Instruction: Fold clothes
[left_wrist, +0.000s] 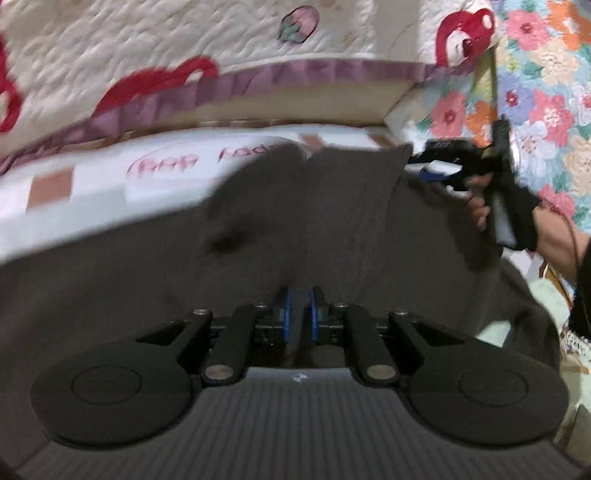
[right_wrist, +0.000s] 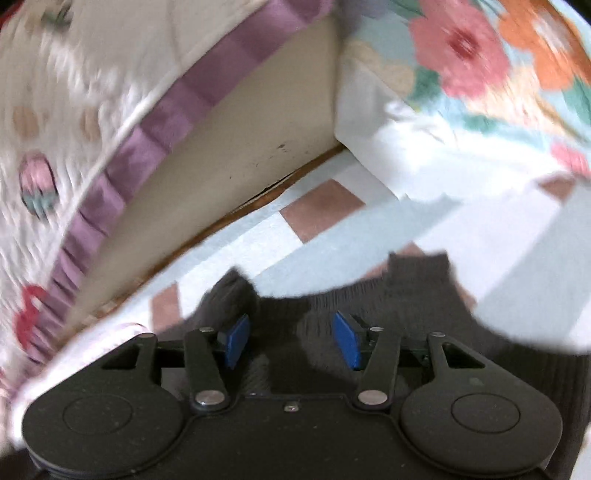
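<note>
A dark grey knit garment (left_wrist: 332, 221) lies spread across the bed, with a fold or seam running up its middle. My left gripper (left_wrist: 300, 314) is shut, its blue pads pinching the near edge of the fabric. At the garment's far right corner is my right gripper (left_wrist: 439, 171), held by a person's hand (left_wrist: 476, 206). In the right wrist view the right gripper (right_wrist: 293, 339) stands open with its blue pads wide apart. The ribbed edge of the garment (right_wrist: 406, 295) lies under and between them. The frames are blurred by motion.
The bed has a white sheet with brown squares (left_wrist: 92, 192). A cream quilt with strawberries and a purple frill (left_wrist: 147, 55) rises behind it. A floral quilt (left_wrist: 535, 92) stands at the right. Pale green cloth (left_wrist: 546, 295) lies by the garment's right edge.
</note>
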